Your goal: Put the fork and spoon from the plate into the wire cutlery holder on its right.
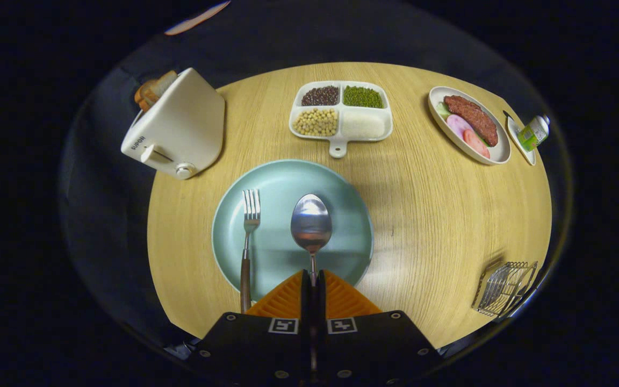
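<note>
Clearly the tool (313, 279) has its two fingers closed together on the thin handle of the shiny steel spoon (311, 223), whose bowl faces up just ahead of them over the round pale-green plate (342, 185). Gripping near the handle's end should leave the bowl free to drop first into the small wire cutlery holder (504, 287), well off to the right near the edge of the round wooden bench (433, 215). A wooden-handled steel fork (248, 236) lies beside it, untouched.

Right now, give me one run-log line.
claw: shut on spoon handle | fork: on plate | cutlery holder: right of plate, empty
</note>
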`<act>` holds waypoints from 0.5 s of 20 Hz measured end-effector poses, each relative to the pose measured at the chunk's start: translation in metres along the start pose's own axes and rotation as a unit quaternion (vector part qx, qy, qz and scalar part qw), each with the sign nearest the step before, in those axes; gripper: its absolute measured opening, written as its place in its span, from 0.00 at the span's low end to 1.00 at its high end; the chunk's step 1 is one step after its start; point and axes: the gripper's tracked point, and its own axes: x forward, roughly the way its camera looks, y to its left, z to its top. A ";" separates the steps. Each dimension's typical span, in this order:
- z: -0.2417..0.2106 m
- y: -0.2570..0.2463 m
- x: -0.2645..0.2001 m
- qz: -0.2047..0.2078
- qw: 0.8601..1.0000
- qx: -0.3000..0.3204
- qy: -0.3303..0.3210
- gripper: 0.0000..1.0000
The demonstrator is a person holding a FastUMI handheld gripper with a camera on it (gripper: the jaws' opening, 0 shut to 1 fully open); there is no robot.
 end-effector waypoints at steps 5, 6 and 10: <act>0.017 -0.014 -0.049 0.023 0.998 0.003 -0.060 0.05; 0.020 -0.019 -0.063 0.021 0.997 0.002 -0.078 0.05; 0.029 -0.050 -0.112 0.016 0.990 0.018 -0.142 0.05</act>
